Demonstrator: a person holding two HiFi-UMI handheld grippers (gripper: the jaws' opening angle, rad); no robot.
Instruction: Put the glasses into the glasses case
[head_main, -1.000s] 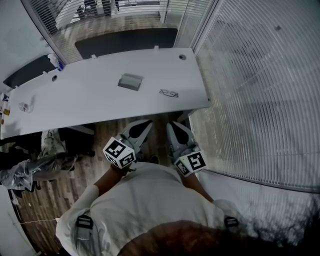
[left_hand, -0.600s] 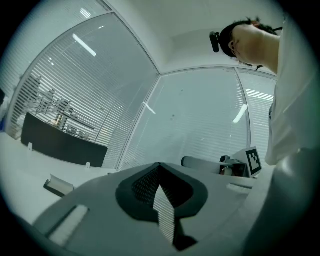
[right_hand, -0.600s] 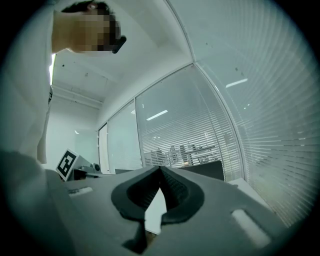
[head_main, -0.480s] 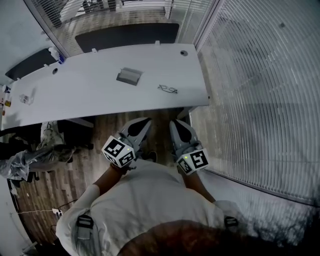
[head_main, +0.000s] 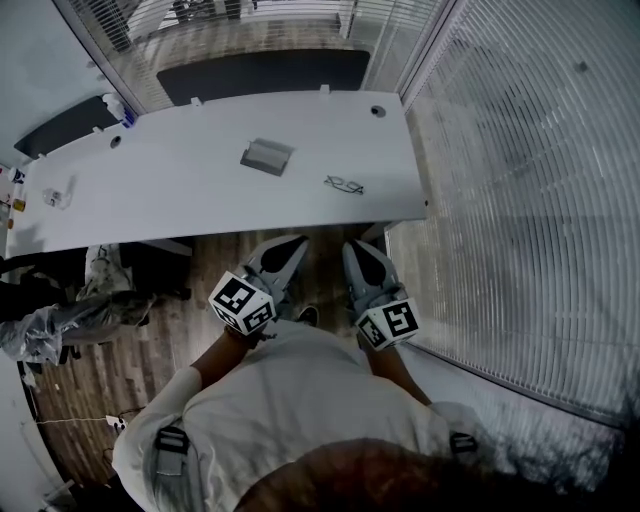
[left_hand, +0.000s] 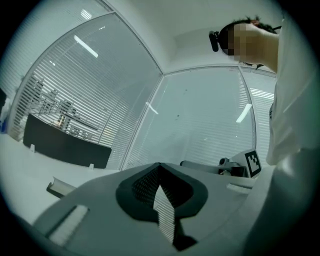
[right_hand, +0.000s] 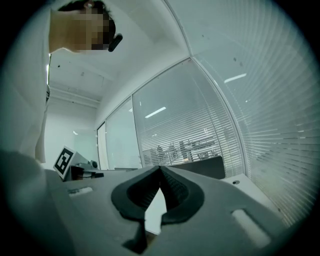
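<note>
Currently the glasses (head_main: 344, 185) lie on the white tabletop (head_main: 180, 200), right of the grey glasses case (head_main: 267, 157) and apart from it. The left gripper (head_main: 297, 243) and right gripper (head_main: 352, 247) hang side by side, well short of the case, off the tabletop's near edge. Both pairs of fingers are clenched, empty.

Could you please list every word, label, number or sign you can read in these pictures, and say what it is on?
No readable text anywhere.
Cubes on the left gripper and right gripper: black-and-white square marker patterns only, no letters.
Small items at the left end of the table: too small to read.
Glasses case and glasses: no print visible.
</note>
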